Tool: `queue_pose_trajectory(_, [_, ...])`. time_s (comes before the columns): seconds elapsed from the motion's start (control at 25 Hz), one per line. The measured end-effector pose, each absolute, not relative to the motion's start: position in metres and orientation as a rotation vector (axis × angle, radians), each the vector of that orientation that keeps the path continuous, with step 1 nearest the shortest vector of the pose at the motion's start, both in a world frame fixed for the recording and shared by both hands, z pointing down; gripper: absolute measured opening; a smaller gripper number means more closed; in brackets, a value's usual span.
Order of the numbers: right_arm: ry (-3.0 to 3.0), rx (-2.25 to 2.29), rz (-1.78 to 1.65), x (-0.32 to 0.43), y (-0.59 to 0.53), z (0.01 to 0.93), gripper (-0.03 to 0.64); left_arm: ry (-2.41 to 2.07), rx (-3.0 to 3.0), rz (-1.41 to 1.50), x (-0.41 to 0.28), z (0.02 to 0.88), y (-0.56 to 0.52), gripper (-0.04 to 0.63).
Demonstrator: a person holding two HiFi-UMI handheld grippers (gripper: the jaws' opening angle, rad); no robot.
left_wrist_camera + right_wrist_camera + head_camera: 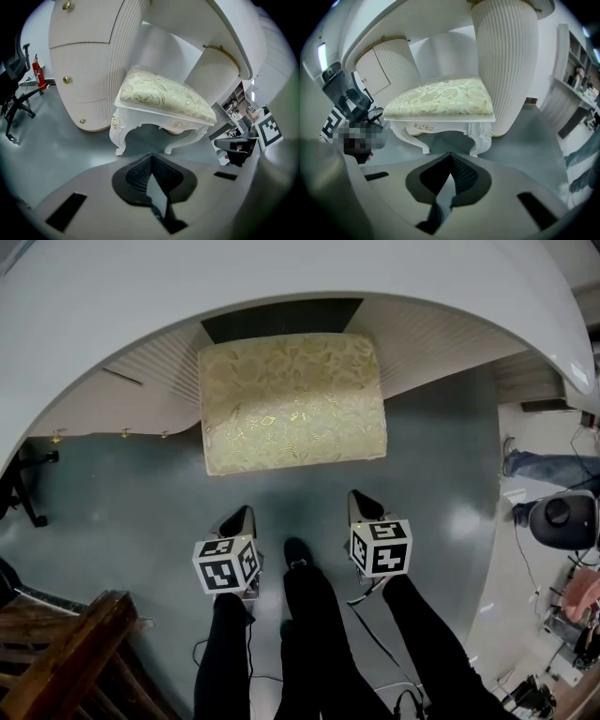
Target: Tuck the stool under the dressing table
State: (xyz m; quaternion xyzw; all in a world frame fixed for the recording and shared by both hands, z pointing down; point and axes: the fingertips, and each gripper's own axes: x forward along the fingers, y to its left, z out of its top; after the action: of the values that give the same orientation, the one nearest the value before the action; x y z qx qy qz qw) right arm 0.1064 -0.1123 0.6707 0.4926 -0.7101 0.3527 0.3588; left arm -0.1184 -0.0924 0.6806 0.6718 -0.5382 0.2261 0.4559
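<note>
My left tool (246, 512) and right tool (357, 496) are both pinched together on nothing, just short of the white carved stool with a gold brocade cushion (292, 401); it stands partly under the white curved dressing table (281, 277); an off-centre shove could, I judge, swing a leg into the fluted white pedestal (506, 70); I can read no writing.

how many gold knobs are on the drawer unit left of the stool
3 on the drawer unit, left gripper view: a gold knob at the top, one midway, one near the floor. The other pedestal may hide more.
</note>
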Motion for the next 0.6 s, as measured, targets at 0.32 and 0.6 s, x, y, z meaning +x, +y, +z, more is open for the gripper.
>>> queue_pose_trajectory(0.32, [-1.831, 1.262, 0.882, 0.111, -0.102, 0.667, 0.003, -1.323, 1.663, 0.547, -0.118, 0.673, -0.074, 0.008])
queue_pose_trajectory(0.6, [-1.822, 1.257, 0.864, 0.115, -0.097, 0.667, 0.003, -1.343, 1.65, 0.537, -0.125, 0.671, -0.072, 0.008])
